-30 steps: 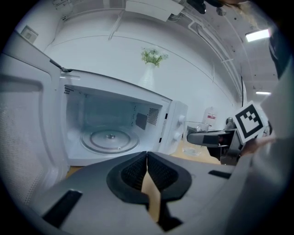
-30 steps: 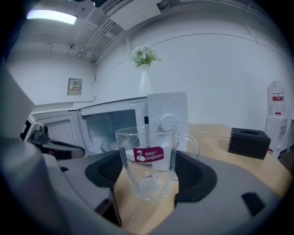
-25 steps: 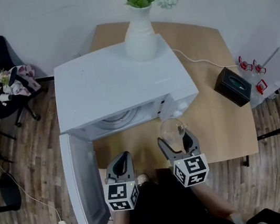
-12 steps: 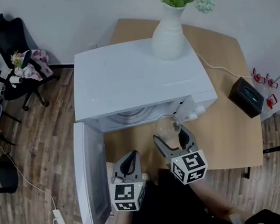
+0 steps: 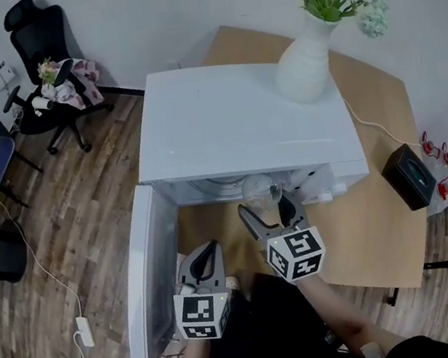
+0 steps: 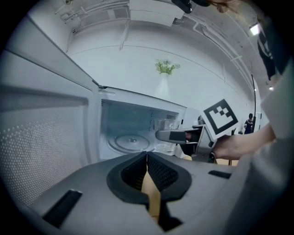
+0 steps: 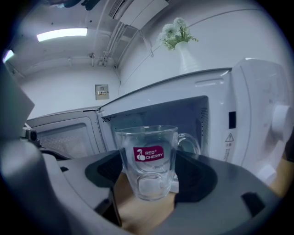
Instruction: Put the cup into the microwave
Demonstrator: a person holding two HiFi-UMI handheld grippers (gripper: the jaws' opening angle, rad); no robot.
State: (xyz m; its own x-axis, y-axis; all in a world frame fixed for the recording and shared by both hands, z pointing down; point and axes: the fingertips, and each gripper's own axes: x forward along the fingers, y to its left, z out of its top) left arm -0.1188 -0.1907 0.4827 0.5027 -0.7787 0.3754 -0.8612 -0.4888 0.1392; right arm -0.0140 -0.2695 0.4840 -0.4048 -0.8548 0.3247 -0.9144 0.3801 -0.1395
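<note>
A clear glass cup (image 7: pixel 149 160) with a handle and a red label stands upright between the jaws of my right gripper (image 7: pixel 151 173), which is shut on it. In the head view the cup (image 5: pixel 260 190) hangs at the mouth of the white microwave (image 5: pixel 240 120), in front of its open cavity (image 7: pixel 188 117). The microwave door (image 5: pixel 152 279) is swung open to the left. My left gripper (image 5: pixel 201 264) is lower and to the left, beside the door, shut (image 6: pixel 147 158) with nothing in it. The glass turntable (image 6: pixel 131 140) shows inside.
A white vase of flowers (image 5: pixel 307 66) stands on top of the microwave. The wooden table (image 5: pixel 386 232) carries a black box (image 5: pixel 411 177) at the right. An office chair (image 5: pixel 55 83) and a power strip (image 5: pixel 85 330) are on the floor at the left.
My right gripper has carried the cup forward, up to the microwave's opening. The left gripper has stayed low beside the door. The head view has shifted.
</note>
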